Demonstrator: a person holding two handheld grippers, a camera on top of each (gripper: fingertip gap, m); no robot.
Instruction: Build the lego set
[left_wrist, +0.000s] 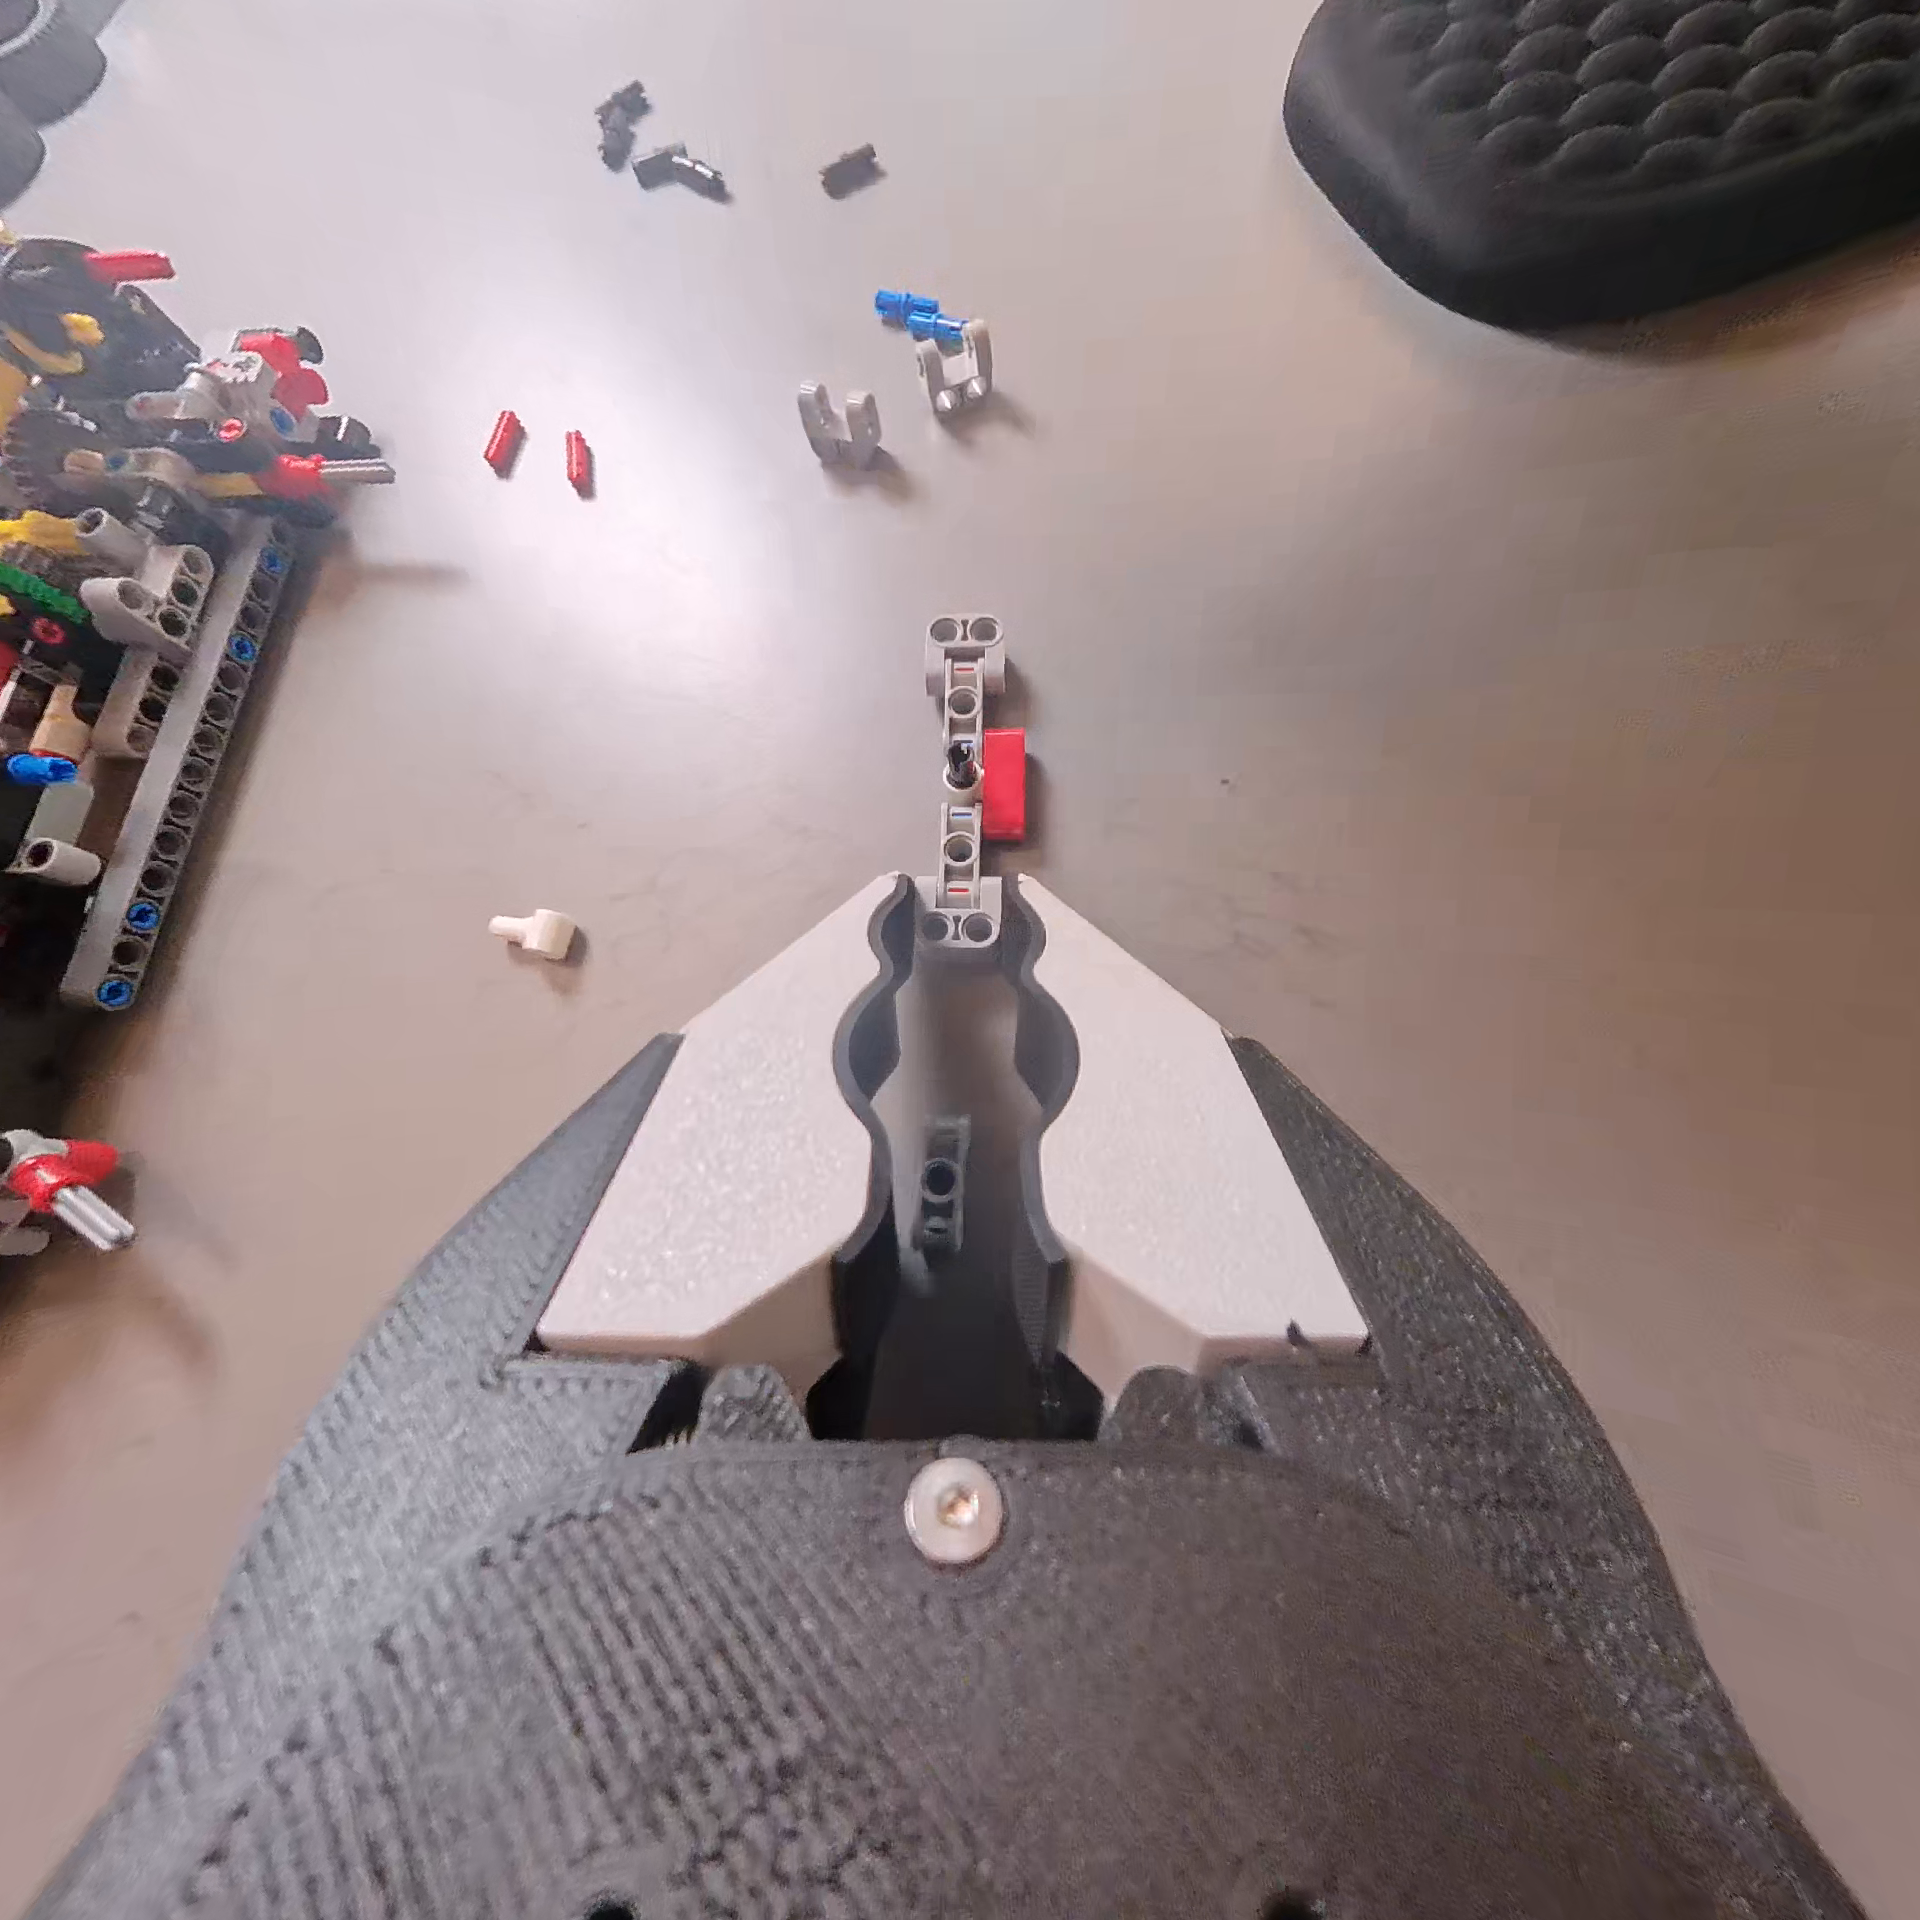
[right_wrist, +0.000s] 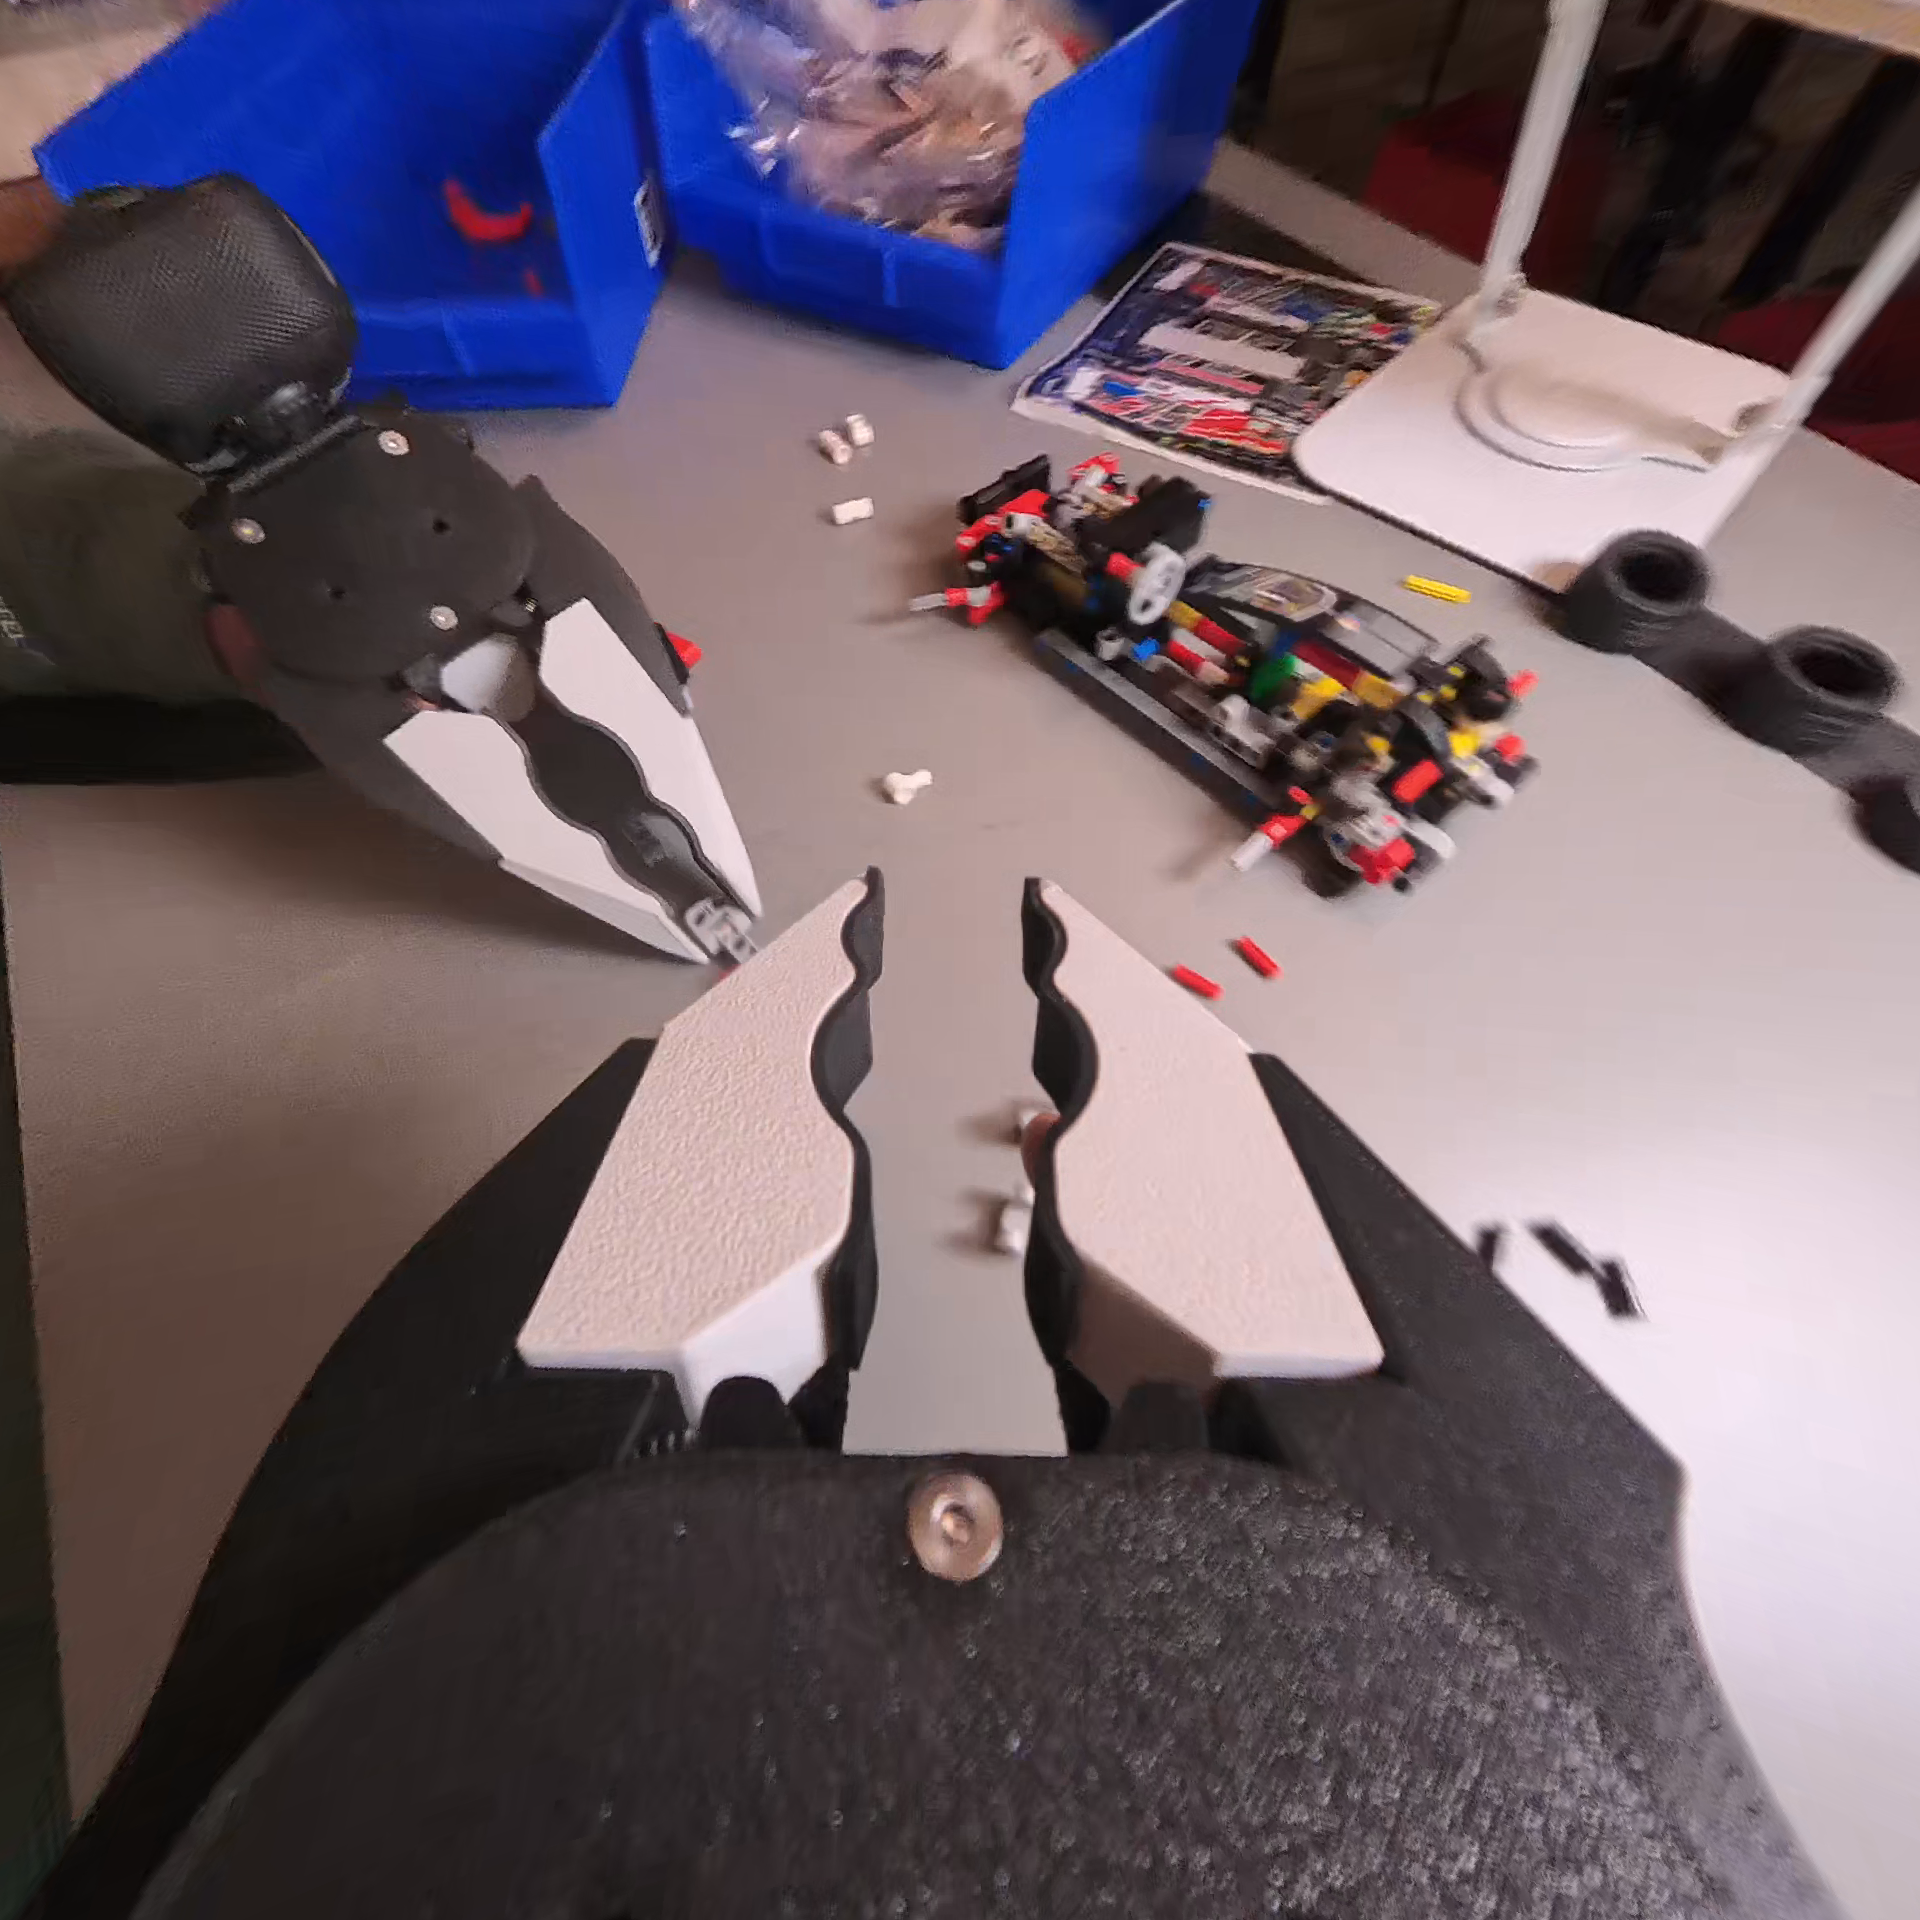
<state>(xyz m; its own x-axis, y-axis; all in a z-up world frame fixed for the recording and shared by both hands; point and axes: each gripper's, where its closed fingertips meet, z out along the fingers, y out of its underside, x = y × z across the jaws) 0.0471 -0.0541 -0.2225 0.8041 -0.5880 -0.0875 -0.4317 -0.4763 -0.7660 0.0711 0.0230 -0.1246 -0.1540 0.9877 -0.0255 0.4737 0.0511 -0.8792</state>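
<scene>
My left gripper (left_wrist: 961, 902) is shut on the near end of a long grey lego assembly (left_wrist: 963, 717) that sticks out forward, low over the table. A red piece (left_wrist: 1005, 784) sits at its right side. In the right wrist view the left gripper (right_wrist: 727, 928) comes in from the left, tips down near the table, with the grey piece (right_wrist: 717, 920) between them. My right gripper (right_wrist: 951, 894) is open and empty, just right of the left gripper's tips. The half-built lego car (right_wrist: 1247, 665) lies ahead to the right; it also shows at the left edge of the left wrist view (left_wrist: 135, 582).
Loose pieces lie about: two red pins (right_wrist: 1195, 979), a cream pin (left_wrist: 535, 932), grey connectors (left_wrist: 840, 421), blue pins (left_wrist: 920, 312), black bits (left_wrist: 655, 145). Two blue bins (right_wrist: 416, 187), a booklet (right_wrist: 1226, 364), a white lamp base (right_wrist: 1538, 436) and black tyres (right_wrist: 1652, 582) stand at the back. A black pad (left_wrist: 1621, 145) lies nearby. My right fingertips sit around 12 centimeters from my left ones. My right tips are about 15 centimeters from the cream pin (left_wrist: 535, 932), my left tips only 7 centimeters. Seen from the right wrist view (right_wrist: 899, 780) as well.
</scene>
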